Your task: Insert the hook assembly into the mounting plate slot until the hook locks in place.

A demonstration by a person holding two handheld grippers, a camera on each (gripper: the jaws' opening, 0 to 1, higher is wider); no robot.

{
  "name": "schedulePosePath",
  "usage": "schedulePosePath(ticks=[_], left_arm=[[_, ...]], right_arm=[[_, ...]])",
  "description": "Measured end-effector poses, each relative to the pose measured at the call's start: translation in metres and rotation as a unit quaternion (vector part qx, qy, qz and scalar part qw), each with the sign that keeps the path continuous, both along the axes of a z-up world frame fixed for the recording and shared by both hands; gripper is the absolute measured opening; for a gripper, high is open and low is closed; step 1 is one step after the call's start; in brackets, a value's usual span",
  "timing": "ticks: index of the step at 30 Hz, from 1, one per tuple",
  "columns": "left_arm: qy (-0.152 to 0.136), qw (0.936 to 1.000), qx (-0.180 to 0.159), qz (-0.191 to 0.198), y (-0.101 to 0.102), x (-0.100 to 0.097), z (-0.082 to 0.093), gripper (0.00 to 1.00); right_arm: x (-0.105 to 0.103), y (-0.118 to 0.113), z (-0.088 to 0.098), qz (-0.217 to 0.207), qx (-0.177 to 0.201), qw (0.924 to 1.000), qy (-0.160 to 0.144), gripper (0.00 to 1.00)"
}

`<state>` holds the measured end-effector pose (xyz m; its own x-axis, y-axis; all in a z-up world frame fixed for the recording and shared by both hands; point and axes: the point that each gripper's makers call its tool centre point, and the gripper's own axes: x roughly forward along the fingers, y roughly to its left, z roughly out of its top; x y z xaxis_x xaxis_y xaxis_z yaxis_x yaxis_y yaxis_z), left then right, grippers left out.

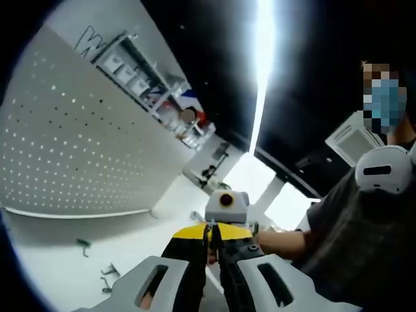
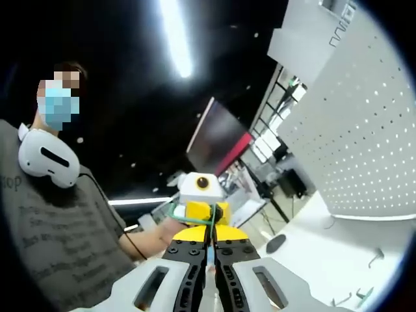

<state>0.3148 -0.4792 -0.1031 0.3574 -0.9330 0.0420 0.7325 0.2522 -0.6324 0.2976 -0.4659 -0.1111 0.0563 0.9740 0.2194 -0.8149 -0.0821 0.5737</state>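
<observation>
The white perforated mounting board (image 1: 78, 149) stands at the left of the left gripper view and at the right (image 2: 364, 143) of the right gripper view. Small metal hooks (image 1: 109, 270) and a green one (image 1: 83, 244) lie on the white table below it; the right gripper view has hooks (image 2: 377, 257) there too. My left gripper (image 1: 213, 246) and right gripper (image 2: 211, 250) are raised off the table, tip to tip, both with jaws pressed together. A thin pale sliver sits between the right fingers; I cannot tell what it is.
A person in a grey shirt (image 1: 364, 240) with a white headset around the neck stands close behind the grippers. The white table (image 1: 162, 214) runs along the board's foot. Shelving with bins (image 1: 156, 91) is further back. A dark round object (image 2: 276, 244) lies on the table.
</observation>
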Motion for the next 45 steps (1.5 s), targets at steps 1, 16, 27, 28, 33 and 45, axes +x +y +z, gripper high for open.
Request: schedulePosePath(ticks=[1,16,27,28,33,45], left_arm=[[-0.002,1.0000,0.002,-0.001,0.000,-0.001,0.000,0.04],[-0.019,0.9975,0.067,0.011,-0.001,0.002,-0.014,0.03],[-0.043,0.9888,0.133,0.053,0.008,0.013,-0.029,0.02],[-0.040,0.9881,0.136,0.059,0.010,0.014,-0.032,0.02],[-0.021,0.9764,0.190,0.101,0.025,0.025,-0.054,0.02],[0.006,0.9470,0.268,0.178,0.048,0.040,-0.089,0.02]], right_arm=[[-0.001,0.000,0.000,-0.001,-0.002,1.0000,-0.002,0.00],[0.005,0.002,-0.019,-0.053,-0.149,0.9847,-0.074,0.07],[0.023,-0.008,-0.035,-0.110,-0.269,0.9494,-0.119,0.16],[0.023,-0.008,-0.036,-0.113,-0.273,0.9474,-0.122,0.16],[0.027,-0.013,-0.042,-0.133,-0.297,0.9401,-0.103,0.19],[0.024,-0.001,-0.027,-0.183,-0.309,0.9267,-0.112,0.25]])
